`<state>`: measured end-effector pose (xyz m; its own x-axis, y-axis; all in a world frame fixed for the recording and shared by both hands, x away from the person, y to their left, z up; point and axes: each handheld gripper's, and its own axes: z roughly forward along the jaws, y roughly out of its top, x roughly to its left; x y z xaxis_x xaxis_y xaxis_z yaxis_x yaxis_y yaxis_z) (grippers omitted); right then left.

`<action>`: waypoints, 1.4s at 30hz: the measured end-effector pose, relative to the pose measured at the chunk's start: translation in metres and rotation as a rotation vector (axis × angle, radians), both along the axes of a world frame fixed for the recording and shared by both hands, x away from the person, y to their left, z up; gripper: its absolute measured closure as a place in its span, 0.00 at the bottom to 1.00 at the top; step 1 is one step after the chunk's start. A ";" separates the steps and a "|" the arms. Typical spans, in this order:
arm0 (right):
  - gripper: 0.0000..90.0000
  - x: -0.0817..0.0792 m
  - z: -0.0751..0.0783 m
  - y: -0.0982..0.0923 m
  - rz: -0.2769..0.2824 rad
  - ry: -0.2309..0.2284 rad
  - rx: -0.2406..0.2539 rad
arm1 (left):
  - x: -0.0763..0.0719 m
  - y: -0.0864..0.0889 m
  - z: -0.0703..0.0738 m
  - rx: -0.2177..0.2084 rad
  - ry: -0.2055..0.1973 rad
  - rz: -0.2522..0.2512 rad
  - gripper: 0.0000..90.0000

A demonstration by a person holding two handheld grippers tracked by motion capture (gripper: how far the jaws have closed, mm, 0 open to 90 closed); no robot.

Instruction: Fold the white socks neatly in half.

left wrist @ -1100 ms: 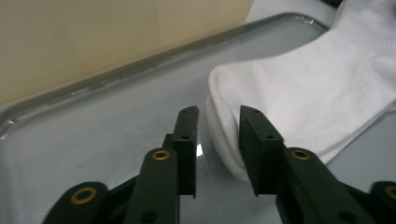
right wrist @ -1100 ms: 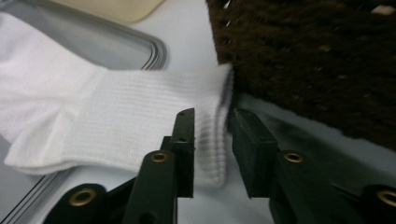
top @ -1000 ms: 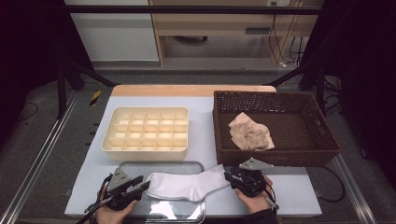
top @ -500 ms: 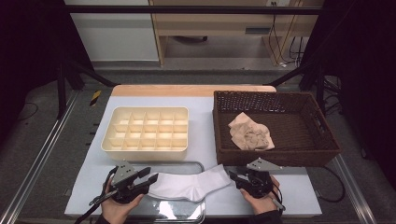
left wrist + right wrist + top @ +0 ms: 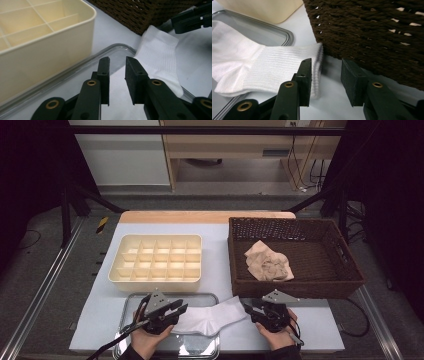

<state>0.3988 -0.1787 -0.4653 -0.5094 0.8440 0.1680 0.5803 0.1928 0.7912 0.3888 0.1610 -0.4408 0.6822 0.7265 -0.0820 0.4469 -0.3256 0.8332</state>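
Right now a white sock (image 5: 212, 316) lies flat at the near edge of the table, its toe half resting in a shallow metal tray (image 5: 200, 296) and its ribbed cuff reaching out toward two o'clock, almost to the front wall of the brown wicker basket (image 5: 300, 289). The left gripper (image 5: 179, 310) sits over the tray at the sock's nine o'clock; its jaws have just been closing and now stand a narrow gap apart with nothing between them, the sock's toe end lying just off one pad. The right gripper (image 5: 248, 307) waits at the cuff, at the sock's three o'clock, jaws apart: one pad touches the cuff's edge while the other stands clear over bare table, so nothing is pinched. The step looks like taking hold of both ends to fold or roll the sock, likely for a cell of the cream divided box (image 5: 156, 264) at twelve o'clock. To do it well, I would slide the right gripper toward nine o'clock until both layers of the cuff lie between the pads, then close. The left should reopen a little, move onto the toe, and bite fabric alone, not the tray floor. Lifting both ends evenly should keep the sock from twisting. A beige crumpled cloth (image 5: 268, 261) in the basket plays no part.
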 end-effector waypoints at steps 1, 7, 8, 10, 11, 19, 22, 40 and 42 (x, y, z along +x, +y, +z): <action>0.69 0.000 -0.001 0.001 0.003 -0.001 -0.002 | -0.001 -0.004 -0.002 0.006 0.003 -0.010 0.83; 0.70 0.001 -0.003 0.003 0.006 0.007 -0.010 | -0.001 -0.021 -0.018 0.022 0.037 -0.050 0.92; 0.70 0.000 -0.003 0.003 0.007 0.008 -0.005 | -0.001 -0.023 -0.020 0.026 0.041 -0.054 0.93; 0.70 0.001 -0.005 0.004 0.006 0.017 0.001 | -0.002 -0.025 -0.022 0.024 0.043 -0.060 0.96; 0.71 0.002 -0.006 0.005 0.009 0.024 0.001 | -0.001 -0.027 -0.022 0.024 0.051 -0.065 0.96; 0.74 0.005 -0.014 0.015 0.041 0.072 -0.033 | -0.004 -0.037 -0.032 0.053 0.075 -0.094 0.98; 0.76 0.006 -0.018 0.019 0.051 0.098 -0.034 | -0.005 -0.040 -0.036 0.071 0.080 -0.102 0.98; 0.90 -0.002 0.015 0.017 0.099 0.050 0.070 | -0.004 -0.040 -0.038 0.076 0.096 -0.099 0.99; 0.90 -0.004 0.020 0.018 0.114 0.040 0.077 | -0.004 -0.039 -0.037 0.075 0.097 -0.099 0.98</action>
<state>0.3948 -0.1608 -0.4457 -0.5926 0.7650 0.2521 0.5896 0.1988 0.7828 0.3845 0.1219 -0.4773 0.7421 0.6630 -0.0985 0.4866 -0.4319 0.7594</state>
